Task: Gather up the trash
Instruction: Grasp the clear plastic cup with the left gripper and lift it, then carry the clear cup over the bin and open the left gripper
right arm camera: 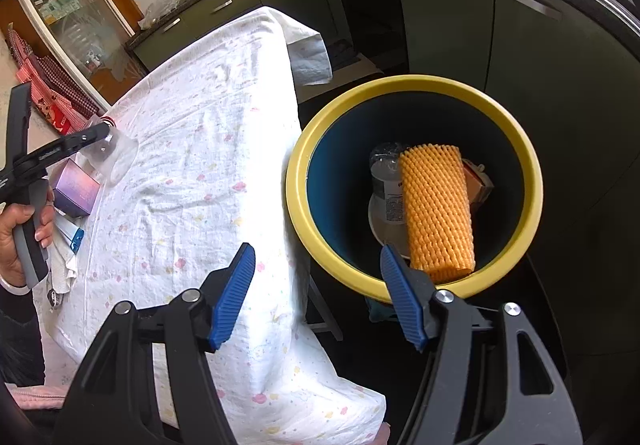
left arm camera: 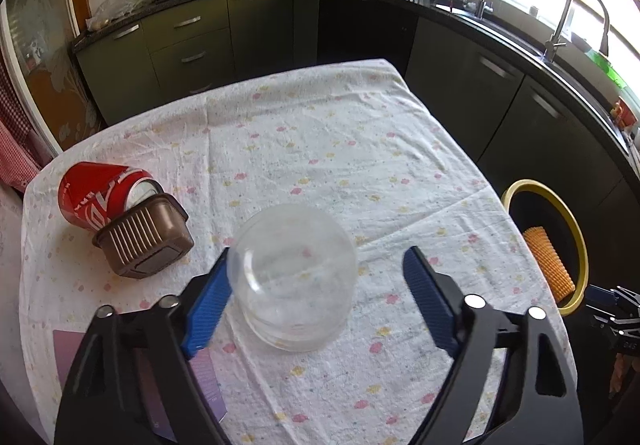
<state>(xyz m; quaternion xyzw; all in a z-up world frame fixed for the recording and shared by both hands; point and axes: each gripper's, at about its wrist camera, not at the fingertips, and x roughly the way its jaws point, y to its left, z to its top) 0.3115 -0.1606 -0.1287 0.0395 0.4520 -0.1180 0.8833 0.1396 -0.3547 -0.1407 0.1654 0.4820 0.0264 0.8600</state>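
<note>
A clear plastic cup (left arm camera: pixel 296 277) lies on its side on the flowered tablecloth (left arm camera: pixel 320 149). My left gripper (left arm camera: pixel 316 265) is open, its blue fingers on either side of the cup, the left finger against it. A red soda can (left arm camera: pixel 92 193) lies at the left with a brown ribbed tub (left arm camera: pixel 146 241) against it. My right gripper (right arm camera: pixel 318 261) is open and empty over the near rim of the yellow-rimmed bin (right arm camera: pixel 416 85). In the bin lie an orange foam net (right arm camera: pixel 436 209), a clear bottle (right arm camera: pixel 386 181) and a carton (right arm camera: pixel 478 181).
A purple box (right arm camera: pixel 76 185) and crumpled white paper (right arm camera: pixel 64 269) lie at the table's near left. The bin (left arm camera: pixel 576 245) stands on the floor right of the table. Dark kitchen cabinets and a counter with sink run behind.
</note>
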